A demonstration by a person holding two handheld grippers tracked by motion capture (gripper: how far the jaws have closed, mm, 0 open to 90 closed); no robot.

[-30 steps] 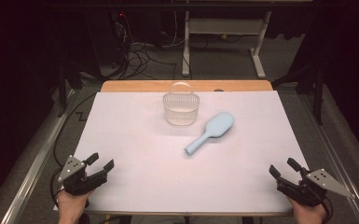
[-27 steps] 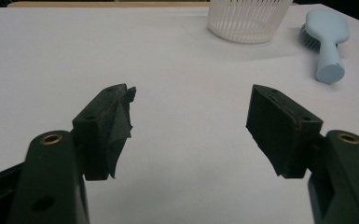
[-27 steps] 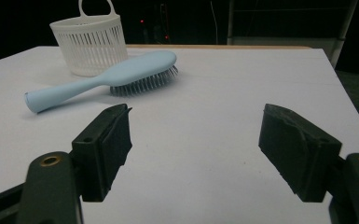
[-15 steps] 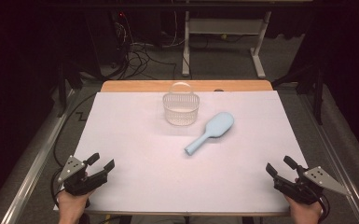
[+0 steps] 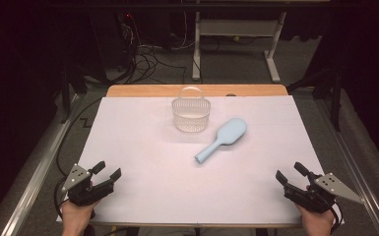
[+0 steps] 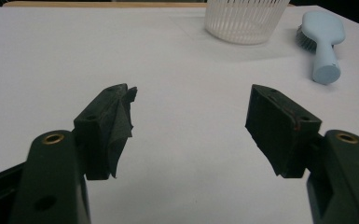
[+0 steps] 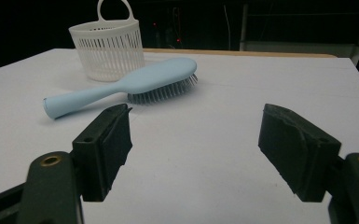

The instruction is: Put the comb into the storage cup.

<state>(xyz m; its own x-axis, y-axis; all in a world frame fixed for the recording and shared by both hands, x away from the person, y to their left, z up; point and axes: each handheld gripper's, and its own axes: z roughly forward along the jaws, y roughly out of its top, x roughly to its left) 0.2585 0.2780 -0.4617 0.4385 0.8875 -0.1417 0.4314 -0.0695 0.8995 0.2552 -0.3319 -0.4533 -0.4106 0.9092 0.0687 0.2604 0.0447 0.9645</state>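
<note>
Resting at the near corners of the surface [image 5: 142,132], both tongs were apart and empty: the left tongs [image 5: 107,171] at about 7 o'clock and the right tongs [image 5: 289,173] at about 5 o'clock. The brush [image 5: 223,139] lay flat a little past the centre, bristles down, its handle pointing toward 7 o'clock and its head toward 1 o'clock. The basket [image 5: 192,114] stood upright just beside the head of the brush, at about 11 o'clock from it, and I could not tell if they touched. In the right gripper view, the brush [image 7: 121,86] lay ahead and left of the open jaws, with the basket [image 7: 107,49] behind it.

I judged that the work was at its very start, the reach not yet begun, and that it was probably to put the brush in the basket. The right tongs looked better placed for this. The next move called for going forward toward 11 o'clock, coming low over the handle, and closing across its narrow part. The brush looked longer than the basket, so it would likely have to go in standing.
</note>
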